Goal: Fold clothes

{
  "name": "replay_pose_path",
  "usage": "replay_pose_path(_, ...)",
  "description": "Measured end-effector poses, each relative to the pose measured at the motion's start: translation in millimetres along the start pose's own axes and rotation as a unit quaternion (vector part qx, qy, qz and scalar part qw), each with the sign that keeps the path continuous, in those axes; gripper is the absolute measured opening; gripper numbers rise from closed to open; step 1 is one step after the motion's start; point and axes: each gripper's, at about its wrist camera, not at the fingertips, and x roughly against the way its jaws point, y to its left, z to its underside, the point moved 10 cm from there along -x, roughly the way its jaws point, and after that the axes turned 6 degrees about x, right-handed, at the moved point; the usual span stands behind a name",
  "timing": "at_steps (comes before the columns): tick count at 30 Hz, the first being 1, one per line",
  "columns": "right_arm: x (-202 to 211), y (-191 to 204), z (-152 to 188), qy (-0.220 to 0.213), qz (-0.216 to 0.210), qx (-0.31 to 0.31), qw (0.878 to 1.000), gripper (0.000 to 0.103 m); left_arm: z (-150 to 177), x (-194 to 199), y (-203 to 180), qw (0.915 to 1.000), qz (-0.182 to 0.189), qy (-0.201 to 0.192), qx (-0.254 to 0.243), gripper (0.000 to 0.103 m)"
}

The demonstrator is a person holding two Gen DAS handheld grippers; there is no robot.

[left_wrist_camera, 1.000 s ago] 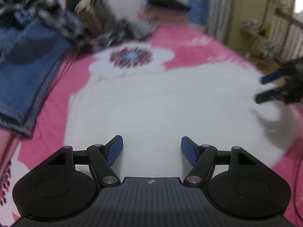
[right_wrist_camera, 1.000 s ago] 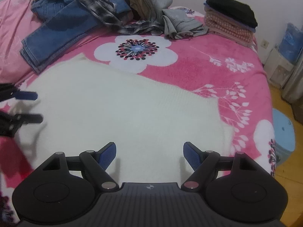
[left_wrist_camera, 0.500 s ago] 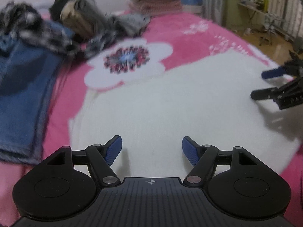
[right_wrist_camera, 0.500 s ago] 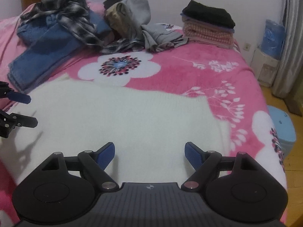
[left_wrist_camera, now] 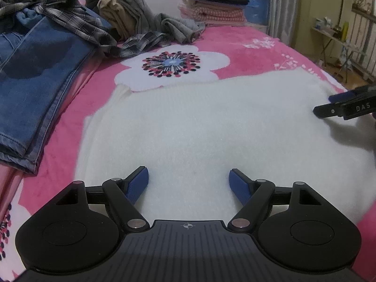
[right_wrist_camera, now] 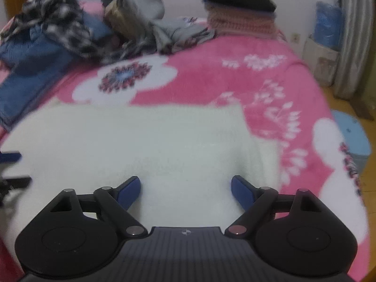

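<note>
A white fluffy garment (left_wrist_camera: 199, 122) lies spread flat on the pink flowered bed cover (left_wrist_camera: 246, 49). My left gripper (left_wrist_camera: 189, 181) hovers over its near left part, jaws opening, nothing between the blue pads. My right gripper (right_wrist_camera: 185, 188) hovers over the garment (right_wrist_camera: 141, 145) near its right edge, jaws also opening and empty. Each gripper shows at the side of the other's view: the right gripper's fingers (left_wrist_camera: 343, 104) at the far right edge, the left gripper's fingers (right_wrist_camera: 10, 168) at the far left edge.
Blue jeans (left_wrist_camera: 35, 75) and a plaid shirt (left_wrist_camera: 65, 18) lie at the back left beside a heap of grey and tan clothes (left_wrist_camera: 131, 14). A folded stack (left_wrist_camera: 211, 7) stands at the back. Right of the bed are a blue stool (right_wrist_camera: 352, 136) and floor.
Both grippers' jaws have spread a little wider. The right gripper has sunk closer to the white garment and its view has rolled. The left view has swung right, bringing the folded stack into sight.
</note>
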Motion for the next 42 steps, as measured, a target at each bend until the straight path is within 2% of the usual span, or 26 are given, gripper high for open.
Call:
replay_pose_path(4,12.4,-3.4,-14.1,-0.017,0.012,-0.016,1.0,0.086,0.1,0.2,-0.7,1.0,0.0,-0.003,0.001,0.077)
replay_pose_path(7,0.2,-14.6,-6.4,-0.007,0.015,-0.034,0.999,0.084,0.9,0.9,-0.8,1.0,0.0,-0.005,0.001,0.077)
replay_pose_path(10,-3.3,-12.3,-1.5,-0.015,0.022,-0.011,1.0,0.086,0.8,1.2,-0.5,1.0,0.001,-0.005,0.001,0.077)
replay_pose_path(12,4.1,-12.2,-7.6,-0.014,0.029,-0.019,0.999,0.079,0.8,1.6,-0.3,1.0,0.002,-0.005,0.002,0.077)
replay_pose_path(15,18.0,-21.0,-17.9,-0.039,0.047,-0.036,0.998,0.078,0.8,1.6,-0.3,1.0,0.0,-0.006,0.003,0.077)
replay_pose_path(16,17.2,-25.8,-16.8,-0.037,0.054,-0.04,0.997,0.078,1.0,1.6,-0.5,1.0,-0.001,-0.006,0.004,0.077)
replay_pose_path(18,0.2,-38.8,1.7,-0.002,0.053,-0.061,0.997,0.078,0.6,0.9,-0.8,1.0,-0.001,-0.007,0.003,0.077)
replay_pose_path(20,-2.7,-45.1,9.1,-0.006,0.038,-0.081,0.996,0.078,0.6,0.8,-0.6,1.0,-0.001,-0.007,0.002,0.077)
replay_pose_path(23,10.2,-39.8,-3.7,-0.011,0.062,-0.071,0.995,0.076,-0.2,0.1,0.0,1.0,-0.001,-0.003,0.004,0.077)
replay_pose_path(28,25.8,-8.9,-25.4,-0.044,0.033,-0.043,0.998,0.077,-0.7,-0.5,-0.8,1.0,-0.005,0.001,0.007,0.078)
replay_pose_path(31,16.7,-0.4,-26.1,-0.042,0.027,-0.03,0.998,0.077,-0.7,-0.7,-1.3,1.0,-0.006,0.002,0.007,0.078)
replay_pose_path(33,16.2,-5.6,-26.5,-0.045,0.047,-0.026,0.998,0.076,-0.9,-0.7,-1.4,0.9999,-0.006,0.004,0.008,0.078)
replay_pose_path(37,37.7,-26.6,-41.2,-0.084,0.112,-0.022,0.99,0.075,-0.4,-0.3,-0.8,0.9999,-0.006,0.004,0.008,0.078)
replay_pose_path(40,47.4,-26.8,-51.0,-0.099,0.094,-0.034,0.99,0.075,-0.2,-0.8,-1.1,0.9999,-0.007,0.004,0.009,0.079)
replay_pose_path(42,48.9,-12.6,-53.2,-0.1,0.056,-0.034,0.993,0.075,-0.1,-0.5,-0.8,0.9999,-0.006,0.003,0.009,0.079)
